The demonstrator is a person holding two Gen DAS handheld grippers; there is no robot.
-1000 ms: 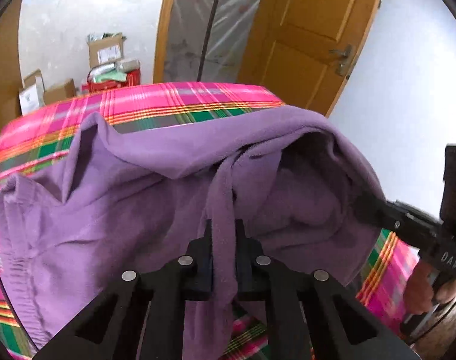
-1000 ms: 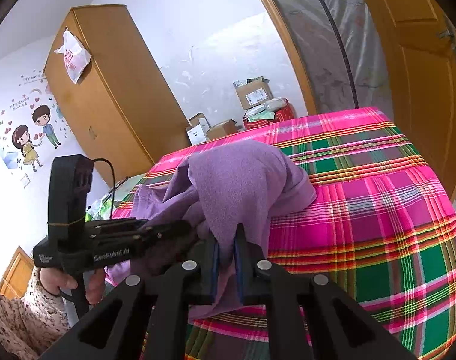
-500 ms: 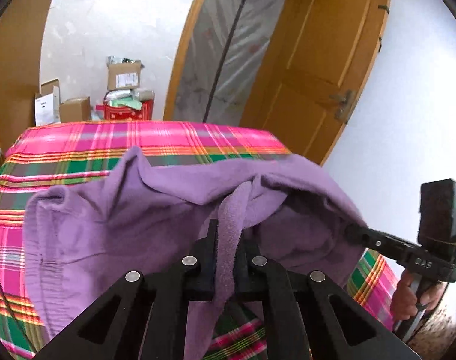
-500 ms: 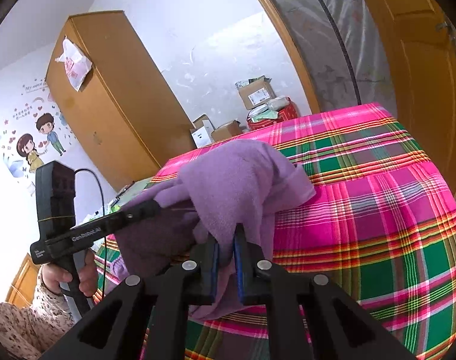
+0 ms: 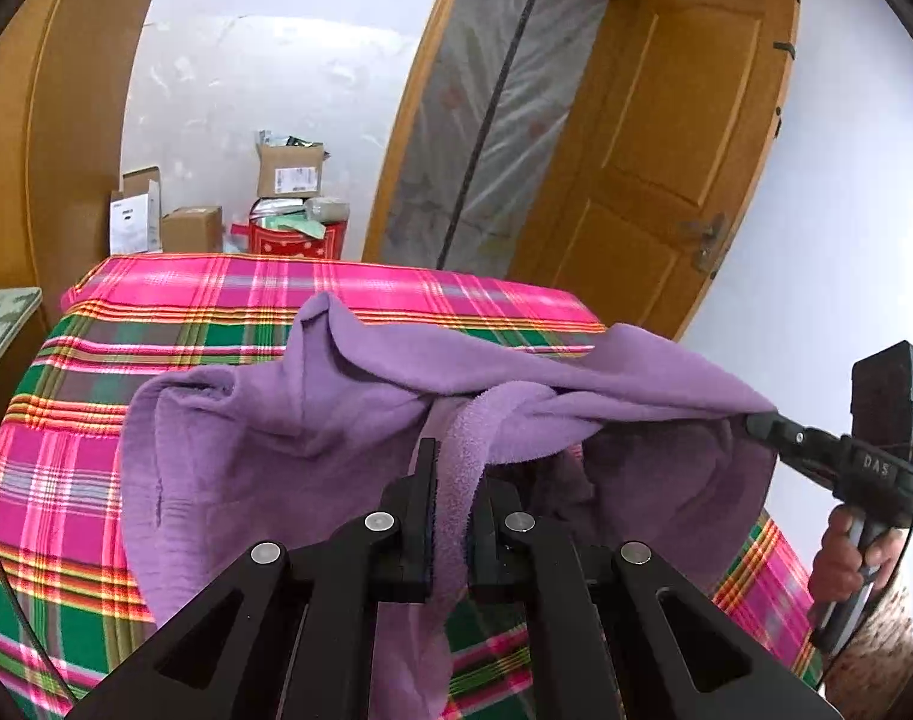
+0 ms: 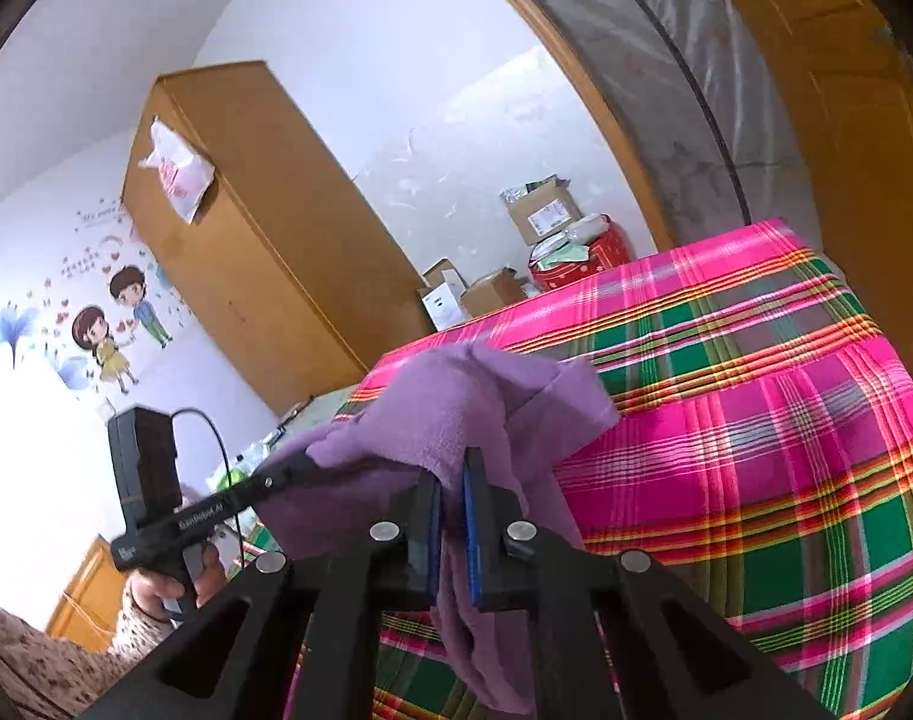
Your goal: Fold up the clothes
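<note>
Purple garment (image 5: 312, 438), fleecy, hangs stretched between my two grippers above the plaid-covered bed (image 5: 228, 306); far part sags onto the cover, near edge held up in the air.

L gripper (image 5: 451, 498): fingers clamped on a rolled band of cloth, poss. a hem or cuff, can't tell which. R gripper (image 6: 450, 510): fingers pinched tight on another bunch of same garment; loose tail hangs below the jaws. From L cam, R gripper (image 5: 762, 420) holds the far-right corner, fabric taut between us.

Judgement: mid-lift w/ edge spread, fits either opening it flat or carrying the edge over for a fold; can't settle which.

To do it well: keep both grips firm, hands level, even tension so the edge stays straight. Bunched folds near centre may crease. Wardrobe (image 6: 264, 240) and boxes (image 5: 288, 171) well clear.
</note>
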